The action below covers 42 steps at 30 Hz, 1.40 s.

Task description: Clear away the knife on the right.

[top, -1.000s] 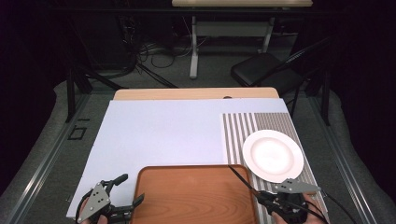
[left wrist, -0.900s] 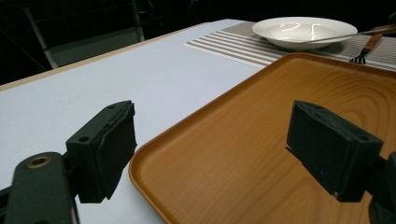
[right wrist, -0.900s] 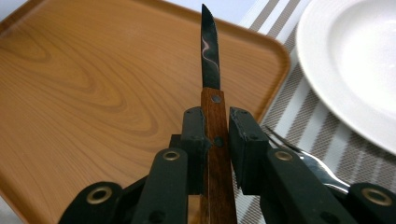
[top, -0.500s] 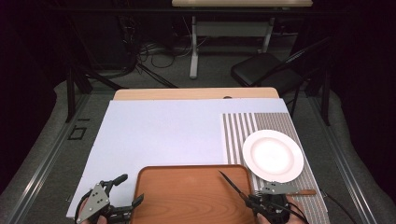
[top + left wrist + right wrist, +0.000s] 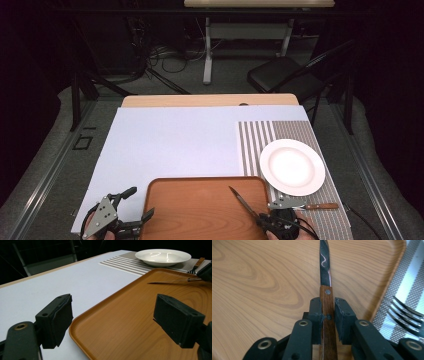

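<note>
A wooden-handled knife [image 5: 325, 272] is clamped by its handle in my right gripper [image 5: 327, 312], which is shut on it. Its blade [image 5: 242, 199] points out low over the brown wooden tray [image 5: 200, 210], near the tray's right side. My left gripper [image 5: 112, 320] stands open at the tray's near left corner [image 5: 82, 330] with nothing between its pads. From above, the left gripper [image 5: 141, 202] sits at the bottom left and the right gripper [image 5: 272, 222] at the bottom edge.
A white plate [image 5: 292, 166] rests on a striped placemat [image 5: 255, 140] right of the tray. A wooden-handled fork [image 5: 310, 205] lies on the mat in front of the plate. A pale sheet [image 5: 170, 145] covers the table. A chair [image 5: 280, 75] stands beyond.
My right gripper has carried the knife left and down, from over the placemat's edge to low over the tray. The left gripper has stayed where it was.
</note>
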Tool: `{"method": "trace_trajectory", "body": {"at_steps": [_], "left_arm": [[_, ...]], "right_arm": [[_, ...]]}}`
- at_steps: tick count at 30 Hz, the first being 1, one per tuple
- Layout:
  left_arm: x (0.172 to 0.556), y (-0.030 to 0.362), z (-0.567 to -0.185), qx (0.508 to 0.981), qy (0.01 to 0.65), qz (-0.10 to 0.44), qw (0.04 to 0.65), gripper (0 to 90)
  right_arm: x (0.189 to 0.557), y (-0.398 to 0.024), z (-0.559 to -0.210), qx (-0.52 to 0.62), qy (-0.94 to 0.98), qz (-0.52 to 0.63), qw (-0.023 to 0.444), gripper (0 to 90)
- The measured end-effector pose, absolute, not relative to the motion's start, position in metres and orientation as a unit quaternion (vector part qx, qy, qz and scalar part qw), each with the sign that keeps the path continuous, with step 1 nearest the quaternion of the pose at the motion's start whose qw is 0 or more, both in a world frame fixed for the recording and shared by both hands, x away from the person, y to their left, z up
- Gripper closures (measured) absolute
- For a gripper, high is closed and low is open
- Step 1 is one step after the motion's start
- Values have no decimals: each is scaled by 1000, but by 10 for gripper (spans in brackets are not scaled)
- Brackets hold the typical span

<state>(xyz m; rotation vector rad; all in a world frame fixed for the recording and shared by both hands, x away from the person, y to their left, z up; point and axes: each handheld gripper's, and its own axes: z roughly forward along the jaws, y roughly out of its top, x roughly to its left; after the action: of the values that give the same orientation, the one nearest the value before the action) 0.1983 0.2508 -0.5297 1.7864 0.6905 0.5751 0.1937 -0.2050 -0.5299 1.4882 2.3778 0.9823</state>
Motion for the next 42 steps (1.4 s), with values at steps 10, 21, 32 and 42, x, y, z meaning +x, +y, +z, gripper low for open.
{"method": "trace_trajectory", "body": {"at_steps": [10, 21, 32, 42], "left_arm": [[198, 251, -530, 752, 290, 241, 540, 156], [199, 252, -531, 752, 294, 240, 539, 156], [199, 252, -531, 751, 297, 240, 538, 156], [199, 252, -531, 752, 298, 240, 537, 157]], "right_arm": [[198, -203, -541, 507, 799, 319, 58, 762], [197, -204, -540, 495, 805, 322, 58, 709], [201, -203, -525, 459, 816, 343, 81, 854], [212, -186, -528, 421, 829, 359, 85, 900]]}}
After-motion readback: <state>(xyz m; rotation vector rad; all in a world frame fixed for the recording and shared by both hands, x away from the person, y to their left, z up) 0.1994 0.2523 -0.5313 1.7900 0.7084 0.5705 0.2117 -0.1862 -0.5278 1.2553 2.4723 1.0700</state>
